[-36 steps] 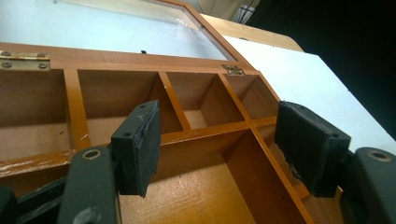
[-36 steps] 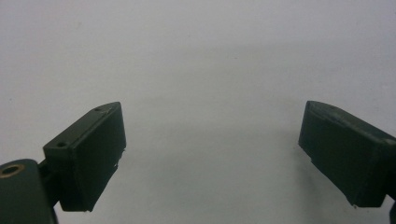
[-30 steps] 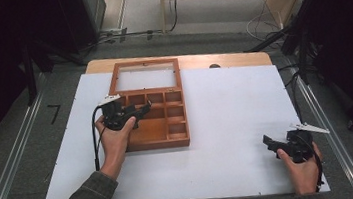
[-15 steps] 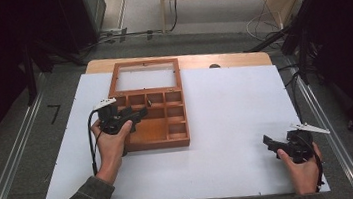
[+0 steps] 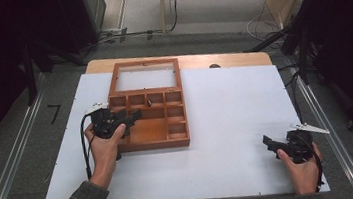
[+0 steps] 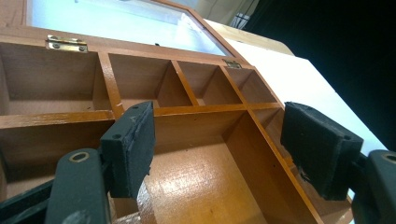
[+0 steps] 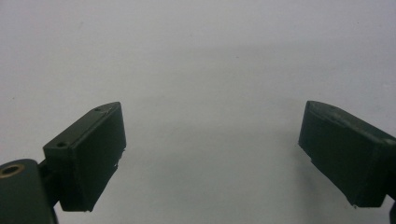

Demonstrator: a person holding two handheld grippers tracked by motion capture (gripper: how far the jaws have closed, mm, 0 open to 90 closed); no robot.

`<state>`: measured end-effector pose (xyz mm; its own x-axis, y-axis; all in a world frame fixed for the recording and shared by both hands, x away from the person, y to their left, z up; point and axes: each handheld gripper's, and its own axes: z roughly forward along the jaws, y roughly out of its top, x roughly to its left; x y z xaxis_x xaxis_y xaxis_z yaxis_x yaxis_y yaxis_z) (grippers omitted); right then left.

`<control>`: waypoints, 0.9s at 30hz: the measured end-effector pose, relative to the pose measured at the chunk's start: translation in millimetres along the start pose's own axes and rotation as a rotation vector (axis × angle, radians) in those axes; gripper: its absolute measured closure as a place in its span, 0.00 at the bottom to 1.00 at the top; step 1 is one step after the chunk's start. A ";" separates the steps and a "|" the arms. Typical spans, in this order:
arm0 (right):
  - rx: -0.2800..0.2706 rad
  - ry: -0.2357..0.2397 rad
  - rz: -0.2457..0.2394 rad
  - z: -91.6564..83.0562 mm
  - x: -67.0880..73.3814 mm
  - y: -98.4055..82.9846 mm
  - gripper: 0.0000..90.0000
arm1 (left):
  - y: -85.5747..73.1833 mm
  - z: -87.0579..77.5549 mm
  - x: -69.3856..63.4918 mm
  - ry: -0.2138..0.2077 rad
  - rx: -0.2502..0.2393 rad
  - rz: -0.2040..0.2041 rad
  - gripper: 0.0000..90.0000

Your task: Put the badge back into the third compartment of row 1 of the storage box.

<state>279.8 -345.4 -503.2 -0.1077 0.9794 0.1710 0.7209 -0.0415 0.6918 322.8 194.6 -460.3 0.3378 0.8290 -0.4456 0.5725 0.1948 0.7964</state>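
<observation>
A wooden box with several compartments lies on the white tabletop. Its glass-paned lid is folded flat behind it. My left gripper is at the box's left edge, its jaws open and reaching over the compartments. In the left gripper view its pads hang above the large compartment with nothing between them. My right gripper rests near the table's front right corner. Its jaws are spread wide over the bare white surface, open and holding nothing.
A strip of bare wooden table shows behind the white sheet. Metal floor rails run along both sides of the table. Cables lie on the floor at the back.
My left gripper has drifted slightly toward the person and the table's left edge, its jaws still over the box. The right gripper has stayed put.
</observation>
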 end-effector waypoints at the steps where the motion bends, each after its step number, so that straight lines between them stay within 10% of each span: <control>1: 0.000 0.000 0.000 0.0 0.0 0.0 0.06 | -0.4 -1.1 -0.1 -0.002 -0.001 0.000 0.30; 27: 0.003 0.005 -0.003 -0.2 0.5 -0.4 0.06 | -9.7 -30.8 4.5 -0.013 -0.013 -0.009 0.29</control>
<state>279.4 -344.9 -503.2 -0.1134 0.9784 0.1728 0.7227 -0.0381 0.6901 295.8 212.6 -457.4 0.3427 0.8201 -0.4582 0.5661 0.2089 0.7974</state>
